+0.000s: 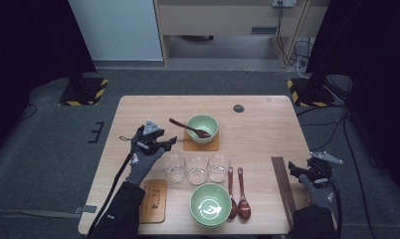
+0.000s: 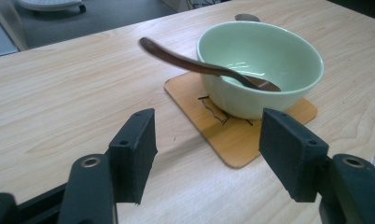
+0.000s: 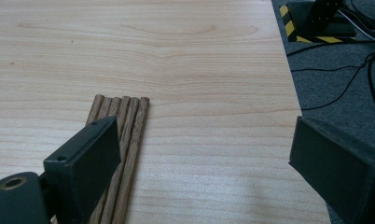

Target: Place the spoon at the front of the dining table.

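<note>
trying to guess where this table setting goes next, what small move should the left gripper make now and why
Probably ease the left gripper forward and up toward the spoon handle. Its fingers stand open with nothing between them, aimed at the green bowl on its coaster, and the handle juts over the rim toward them. The right gripper is open too, beside the chopsticks.

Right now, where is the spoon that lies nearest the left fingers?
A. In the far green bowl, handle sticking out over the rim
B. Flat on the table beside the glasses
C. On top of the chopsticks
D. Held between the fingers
A: the spoon rests with its tip in the bowl on the coaster, handle over the rim; the left gripper is open and apart from it.
</note>
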Available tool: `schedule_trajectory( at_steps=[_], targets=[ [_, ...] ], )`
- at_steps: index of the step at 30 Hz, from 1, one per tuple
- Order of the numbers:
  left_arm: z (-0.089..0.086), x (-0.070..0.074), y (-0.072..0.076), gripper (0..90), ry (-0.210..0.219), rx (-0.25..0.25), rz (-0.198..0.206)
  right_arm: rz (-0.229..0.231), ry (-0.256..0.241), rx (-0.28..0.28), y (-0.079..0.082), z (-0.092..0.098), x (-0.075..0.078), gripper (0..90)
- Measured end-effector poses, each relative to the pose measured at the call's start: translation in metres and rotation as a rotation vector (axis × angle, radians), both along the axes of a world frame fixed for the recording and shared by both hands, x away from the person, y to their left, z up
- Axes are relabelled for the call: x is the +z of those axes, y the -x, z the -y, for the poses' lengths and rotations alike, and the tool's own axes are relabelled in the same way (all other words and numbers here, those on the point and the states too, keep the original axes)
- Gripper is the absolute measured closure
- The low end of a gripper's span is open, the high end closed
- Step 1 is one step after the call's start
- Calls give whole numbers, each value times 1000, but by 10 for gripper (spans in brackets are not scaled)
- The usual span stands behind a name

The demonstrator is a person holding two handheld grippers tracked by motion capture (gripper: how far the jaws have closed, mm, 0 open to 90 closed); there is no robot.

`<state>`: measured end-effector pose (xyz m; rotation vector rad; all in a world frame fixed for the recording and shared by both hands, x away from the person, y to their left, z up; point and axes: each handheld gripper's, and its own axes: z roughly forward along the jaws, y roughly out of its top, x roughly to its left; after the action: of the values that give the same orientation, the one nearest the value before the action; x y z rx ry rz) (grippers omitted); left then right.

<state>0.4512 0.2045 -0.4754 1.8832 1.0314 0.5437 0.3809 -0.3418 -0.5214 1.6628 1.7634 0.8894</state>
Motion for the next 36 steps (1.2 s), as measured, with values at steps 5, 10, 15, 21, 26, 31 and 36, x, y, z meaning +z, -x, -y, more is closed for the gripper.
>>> schedule_trajectory(
  at_steps=[5, 10, 15, 21, 26, 31, 36],
  targets=[
    [-23, -7, 16, 336, 1, 35, -8, 6, -2, 4, 1, -2, 2, 87],
    [-45, -16, 24, 319, 16, 85, -32, 10, 5, 9, 2, -4, 3, 87],
    [-62, -29, 32, 290, -15, 133, -80, 15, 10, 16, 3, -5, 4, 84],
    [-72, -42, 36, 248, -73, 185, -124, 20, 14, 23, 7, -7, 6, 80],
    [-75, -50, 37, 217, -150, 208, -149, 26, 16, 32, 9, -10, 10, 76],
    [-78, -59, 37, 200, -184, 225, -178, 42, 16, 63, 13, -16, 16, 74],
    [-79, -62, 37, 162, -162, 233, -177, 50, 20, 106, 15, -26, 23, 71]
  ],
)
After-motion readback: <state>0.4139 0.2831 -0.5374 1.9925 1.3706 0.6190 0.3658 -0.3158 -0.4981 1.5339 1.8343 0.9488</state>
